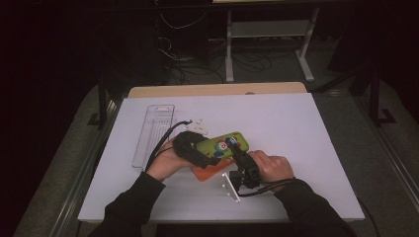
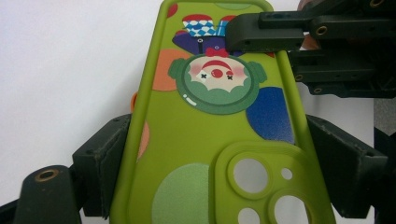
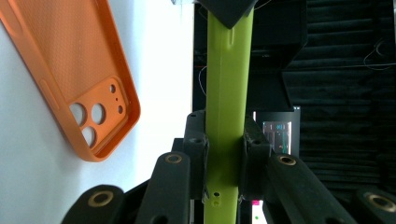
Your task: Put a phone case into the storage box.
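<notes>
Right claw (image 3: 224, 154) clamped on the thin edge of the green phone case (image 3: 227, 93), pads pressing both faces, jaws drawn close together. Left claw (image 2: 219, 163) gripped the same green phone case across its width, jaws spread wide and pressing its two long sides near the camera cutouts. In the high view the left claw (image 1: 197, 150) and right claw (image 1: 236, 148) met over the case (image 1: 220, 144), held just above the white counter (image 1: 296, 128) in front of the person. Clown print faced the left claw's camera. Orange phone case (image 1: 207, 173) lay flat on the counter directly beneath, inside up. Clear plastic tray (image 1: 154, 133) sat to the left, further back, well apart. Small white part (image 1: 198, 125) lay beyond the green case.
</notes>
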Action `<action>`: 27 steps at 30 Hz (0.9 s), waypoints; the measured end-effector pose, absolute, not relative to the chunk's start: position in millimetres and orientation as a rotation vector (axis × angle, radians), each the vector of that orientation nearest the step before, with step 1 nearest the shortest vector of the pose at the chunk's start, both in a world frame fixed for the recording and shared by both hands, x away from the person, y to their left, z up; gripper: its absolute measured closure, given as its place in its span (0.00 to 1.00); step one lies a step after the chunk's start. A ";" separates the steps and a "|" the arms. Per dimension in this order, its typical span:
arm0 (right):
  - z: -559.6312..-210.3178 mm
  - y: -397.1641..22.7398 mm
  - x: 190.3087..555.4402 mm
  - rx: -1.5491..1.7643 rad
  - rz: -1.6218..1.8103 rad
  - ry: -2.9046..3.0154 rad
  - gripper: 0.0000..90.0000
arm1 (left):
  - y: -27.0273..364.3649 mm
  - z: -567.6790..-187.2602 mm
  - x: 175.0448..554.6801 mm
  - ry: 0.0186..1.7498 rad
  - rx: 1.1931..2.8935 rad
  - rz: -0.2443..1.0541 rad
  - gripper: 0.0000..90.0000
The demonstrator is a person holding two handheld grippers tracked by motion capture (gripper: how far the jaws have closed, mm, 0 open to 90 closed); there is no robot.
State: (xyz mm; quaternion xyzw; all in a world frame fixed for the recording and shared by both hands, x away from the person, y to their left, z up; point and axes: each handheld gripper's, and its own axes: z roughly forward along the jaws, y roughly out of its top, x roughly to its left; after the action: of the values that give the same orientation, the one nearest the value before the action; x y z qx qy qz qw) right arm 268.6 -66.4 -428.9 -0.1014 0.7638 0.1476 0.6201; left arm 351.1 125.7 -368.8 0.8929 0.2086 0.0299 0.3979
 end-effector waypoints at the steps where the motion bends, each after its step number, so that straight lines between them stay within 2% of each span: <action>1: -428.3 -66.9 268.7 -0.241 0.333 1.746 0.84 | 125.8 -368.7 350.3 0.527 2.249 0.082 0.16; 3: -428.7 -67.1 268.1 -0.226 0.358 1.746 0.84 | 127.5 -368.3 350.6 0.517 2.242 0.099 0.14; 8: -428.1 -67.9 268.1 -0.226 0.347 1.746 0.84 | 130.4 -367.2 351.7 0.512 2.236 0.104 0.01; 27: -412.7 -87.9 284.6 0.102 0.535 1.929 0.84 | 145.3 -361.7 355.4 0.524 2.188 0.145 0.00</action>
State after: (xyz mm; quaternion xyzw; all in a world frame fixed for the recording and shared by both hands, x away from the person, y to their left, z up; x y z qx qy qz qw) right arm 284.6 -87.9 -412.7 0.0430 0.8110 0.2250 0.5384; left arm 355.4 145.3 -361.7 0.8767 0.2098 0.0580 0.4291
